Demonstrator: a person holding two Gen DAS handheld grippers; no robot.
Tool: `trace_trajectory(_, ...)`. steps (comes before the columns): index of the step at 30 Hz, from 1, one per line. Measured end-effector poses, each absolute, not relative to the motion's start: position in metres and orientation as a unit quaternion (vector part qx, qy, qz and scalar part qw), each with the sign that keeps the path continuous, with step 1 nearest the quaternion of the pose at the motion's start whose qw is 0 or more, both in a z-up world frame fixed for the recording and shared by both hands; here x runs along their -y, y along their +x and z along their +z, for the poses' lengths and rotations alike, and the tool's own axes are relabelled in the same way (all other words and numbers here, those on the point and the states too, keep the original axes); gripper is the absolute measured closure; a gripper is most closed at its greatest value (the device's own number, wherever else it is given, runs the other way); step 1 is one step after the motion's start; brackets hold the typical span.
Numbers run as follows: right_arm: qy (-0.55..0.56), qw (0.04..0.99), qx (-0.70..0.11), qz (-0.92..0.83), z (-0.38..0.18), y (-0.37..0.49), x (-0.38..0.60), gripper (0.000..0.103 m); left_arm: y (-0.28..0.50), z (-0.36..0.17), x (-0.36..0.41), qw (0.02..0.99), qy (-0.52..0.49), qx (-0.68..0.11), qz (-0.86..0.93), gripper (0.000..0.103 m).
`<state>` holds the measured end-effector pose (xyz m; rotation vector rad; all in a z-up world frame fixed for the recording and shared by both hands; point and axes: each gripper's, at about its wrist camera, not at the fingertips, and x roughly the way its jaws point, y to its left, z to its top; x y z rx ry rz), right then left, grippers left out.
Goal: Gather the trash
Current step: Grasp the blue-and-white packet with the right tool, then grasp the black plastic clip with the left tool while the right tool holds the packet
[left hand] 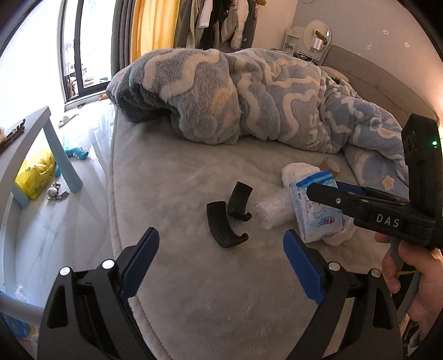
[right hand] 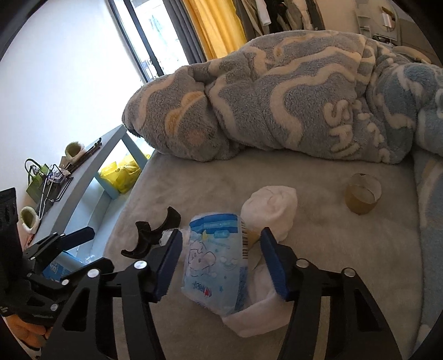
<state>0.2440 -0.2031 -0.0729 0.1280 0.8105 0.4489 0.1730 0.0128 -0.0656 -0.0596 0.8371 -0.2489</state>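
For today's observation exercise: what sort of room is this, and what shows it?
Most likely a bedroom: a grey plush-covered bed, a rumpled blue-and-cream fleece blanket, and clothes hanging by the yellow curtain.

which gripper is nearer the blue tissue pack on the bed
Right. The right gripper has its fingers on either side of the blue tissue pack; the left gripper hangs beside it, nearer the black curved pieces.

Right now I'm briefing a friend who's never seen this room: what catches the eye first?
A big fluffy blue-and-cream blanket heaped across the bed. In front of it, litter: a blue tissue pack between the right gripper's open fingers, a cardboard tube, and two black curved plastic pieces ahead of the left gripper.
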Motion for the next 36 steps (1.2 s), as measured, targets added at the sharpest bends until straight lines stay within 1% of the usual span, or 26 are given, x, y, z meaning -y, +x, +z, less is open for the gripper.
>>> trace_trajectory(4,0.051,0.893,-0.384,0.228,-0.07,0.244,0.201,0.055,0.18,-0.073,-0.011,0.901,-0.04,-0.414,-0.122,0.011)
trace_trajectory(8,0.021,0.897,-0.376,0.231,-0.065,0.242,0.193,0.057,0.184,-0.078,-0.009,0.899,-0.042,-0.42,-0.122,0.012)
trace_trajectory(10,0.016,0.895,-0.376,0.24,-0.065,0.243,0.19,0.065,0.185,-0.079,-0.008,0.898,-0.043,-0.42,-0.121,0.012)
trace_trajectory(11,0.012,0.894,-0.376,0.243,-0.065,0.243,0.188,0.067,0.186,-0.079,-0.008,0.898,-0.043,-0.421,-0.121,0.012)
trace_trajectory(12,0.005,0.893,-0.377,0.245,-0.065,0.242,0.186,0.074,0.187,-0.08,-0.008,0.898,-0.043,-0.422,-0.121,0.012)
trace_trajectory(14,-0.007,0.89,-0.38,0.252,-0.067,0.242,0.181,0.076,0.189,-0.082,-0.007,0.896,-0.046,-0.425,-0.121,0.013)
trace_trajectory(16,-0.011,0.888,-0.381,0.256,-0.067,0.242,0.179,0.08,0.191,-0.085,-0.008,0.894,-0.05,-0.428,-0.121,0.015)
trace_trajectory(18,-0.004,0.888,-0.379,0.26,-0.065,0.243,0.181,0.082,0.194,-0.087,-0.008,0.892,-0.056,-0.431,-0.121,0.022)
trace_trajectory(20,0.008,0.89,-0.374,0.261,-0.061,0.244,0.185,0.083,0.196,-0.09,-0.008,0.89,-0.057,-0.435,-0.12,0.026)
trace_trajectory(22,0.023,0.893,-0.364,0.265,-0.056,0.244,0.189,0.087,0.197,-0.093,-0.007,0.889,-0.059,-0.438,-0.118,0.03)
trace_trajectory(24,0.037,0.893,-0.357,0.271,-0.051,0.243,0.193,0.087,0.198,-0.096,-0.005,0.888,-0.054,-0.442,-0.115,0.037)
trace_trajectory(25,0.045,0.894,-0.352,0.272,-0.048,0.242,0.195,0.087,0.199,-0.097,-0.003,0.888,-0.051,-0.443,-0.113,0.037)
trace_trajectory(29,0.067,0.894,-0.341,0.282,-0.042,0.241,0.197,0.088,0.2,-0.097,-0.005,0.89,-0.051,-0.44,-0.102,0.047)
trace_trajectory(32,0.078,0.893,-0.337,0.288,-0.039,0.241,0.198,0.089,0.202,-0.098,-0.005,0.892,-0.051,-0.439,-0.098,0.048)
trace_trajectory(35,0.087,0.892,-0.335,0.291,-0.038,0.241,0.2,0.089,0.204,-0.101,-0.003,0.892,-0.042,-0.44,-0.093,0.052)
trace_trajectory(36,0.088,0.892,-0.335,0.292,-0.038,0.24,0.201,0.09,0.204,-0.102,-0.003,0.892,-0.042,-0.441,-0.092,0.056)
